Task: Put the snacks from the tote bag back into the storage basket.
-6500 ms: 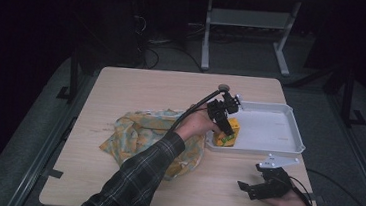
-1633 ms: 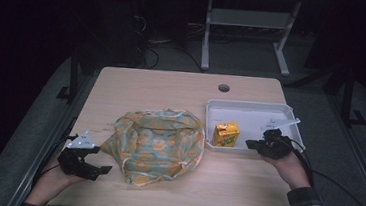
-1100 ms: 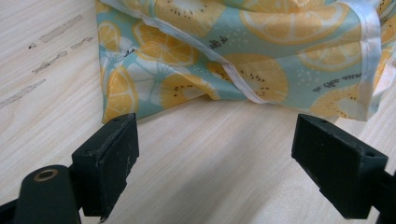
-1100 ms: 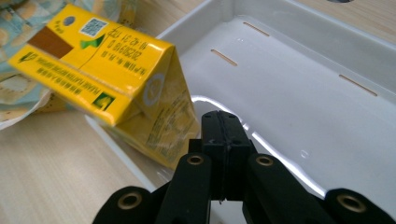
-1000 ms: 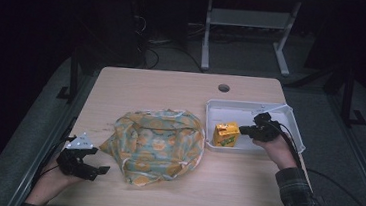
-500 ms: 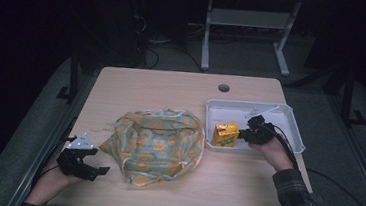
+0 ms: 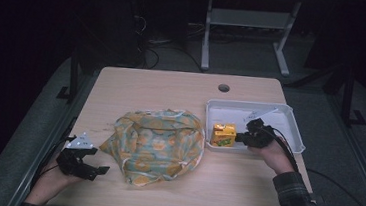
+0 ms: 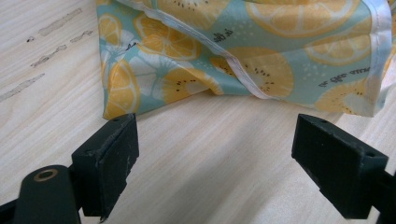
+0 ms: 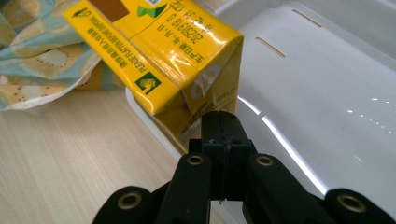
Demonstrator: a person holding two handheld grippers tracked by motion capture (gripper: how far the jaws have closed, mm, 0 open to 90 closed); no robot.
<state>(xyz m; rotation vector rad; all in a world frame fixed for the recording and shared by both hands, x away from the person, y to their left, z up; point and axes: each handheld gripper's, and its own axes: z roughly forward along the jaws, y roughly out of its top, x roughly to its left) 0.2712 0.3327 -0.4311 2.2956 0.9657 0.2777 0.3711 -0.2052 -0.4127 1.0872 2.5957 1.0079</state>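
A yellow drink carton (image 7: 223, 135) lies at the left end of the white tray (image 7: 289, 122). My right gripper (image 7: 241, 136) reaches in from the carton's right. In the right gripper view its jaws (image 9: 220, 126) are pressed together, their tip against the folded end of the carton (image 9: 154, 56), which rests tilted on the tray's (image 9: 327, 84) near rim. A lemon-print cloth bag (image 7: 160, 143) lies crumpled mid-table. My left gripper (image 7: 95, 171) rests open on the table at the bag's lower left. Bare wood shows between its jaws (image 8: 229, 158), with the bag's edge (image 8: 243, 51) just beyond.
A round cable hole (image 7: 224, 88) sits near the table's far edge. The tray stands close to the table's right edge. Dark floor and a white frame stand (image 7: 248, 23) lie behind the table.
My right gripper moved left inside the tray until it met the carton. The left gripper and the bag have stayed in place.
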